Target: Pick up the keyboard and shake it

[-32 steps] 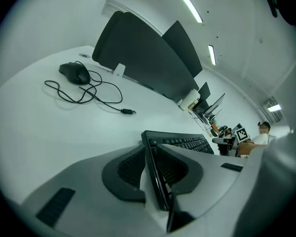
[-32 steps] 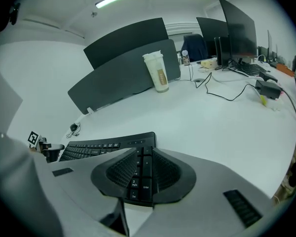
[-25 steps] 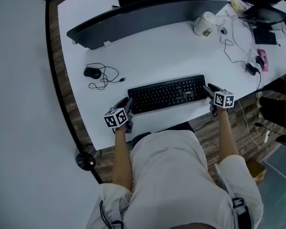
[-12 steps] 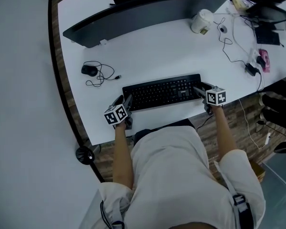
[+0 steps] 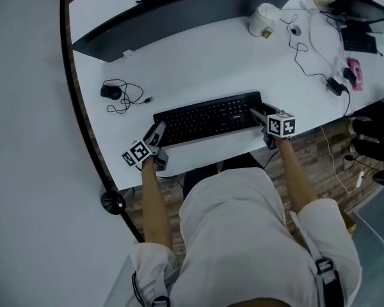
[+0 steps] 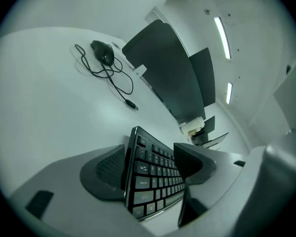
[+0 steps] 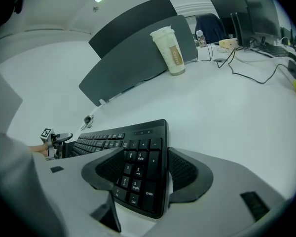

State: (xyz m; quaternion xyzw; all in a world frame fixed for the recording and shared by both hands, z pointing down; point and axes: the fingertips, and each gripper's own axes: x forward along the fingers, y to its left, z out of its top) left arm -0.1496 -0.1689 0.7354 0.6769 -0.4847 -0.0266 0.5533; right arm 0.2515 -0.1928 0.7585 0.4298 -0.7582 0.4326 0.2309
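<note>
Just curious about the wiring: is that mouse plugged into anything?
No, the mouse has its plug lying loose on the desk.

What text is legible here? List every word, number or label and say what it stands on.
"Enter": number-pad key of the flat black plastic keyboard
"9 PgUp": number-pad key
"3 PgDn": number-pad key
"Del": number-pad key
"Tab": key at its left end, left gripper view
Other key legends: too blurred to read.
Brown label on the tall white paper cup: too small to read.
</note>
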